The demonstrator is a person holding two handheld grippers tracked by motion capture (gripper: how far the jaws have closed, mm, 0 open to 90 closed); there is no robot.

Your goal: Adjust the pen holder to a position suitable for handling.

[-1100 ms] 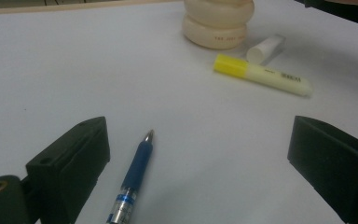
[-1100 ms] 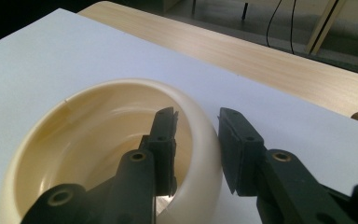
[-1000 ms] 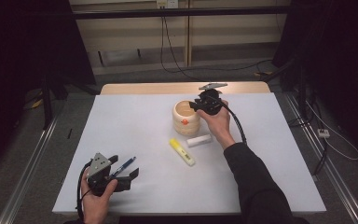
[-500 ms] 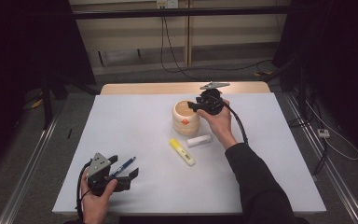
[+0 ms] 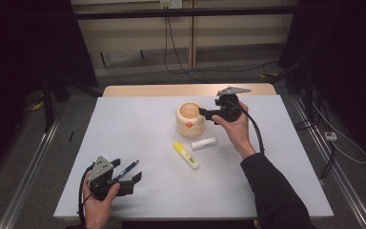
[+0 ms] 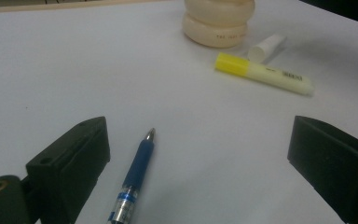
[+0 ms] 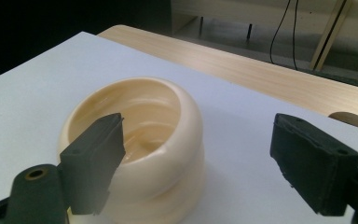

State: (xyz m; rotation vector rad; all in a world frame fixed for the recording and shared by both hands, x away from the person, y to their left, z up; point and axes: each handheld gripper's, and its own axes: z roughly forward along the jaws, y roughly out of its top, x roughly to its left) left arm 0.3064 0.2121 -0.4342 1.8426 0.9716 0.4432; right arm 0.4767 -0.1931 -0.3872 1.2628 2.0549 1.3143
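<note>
Cream cup [image 5: 190, 119] sits at the white table's [image 5: 138, 119] twelve o'clock; right gripper [image 5: 205, 112], jaws just spread and empty, has drawn back toward three o'clock. Left gripper [image 5: 131, 177] gapes astride a blue pen [image 5: 126, 170] near the six o'clock edge.

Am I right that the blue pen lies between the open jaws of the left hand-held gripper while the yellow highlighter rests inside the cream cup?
Not quite: the yellow highlighter lies on the table beside the cream cup, as the high view shows. The blue pen does lie between the open jaws of the left hand-held gripper.
</note>
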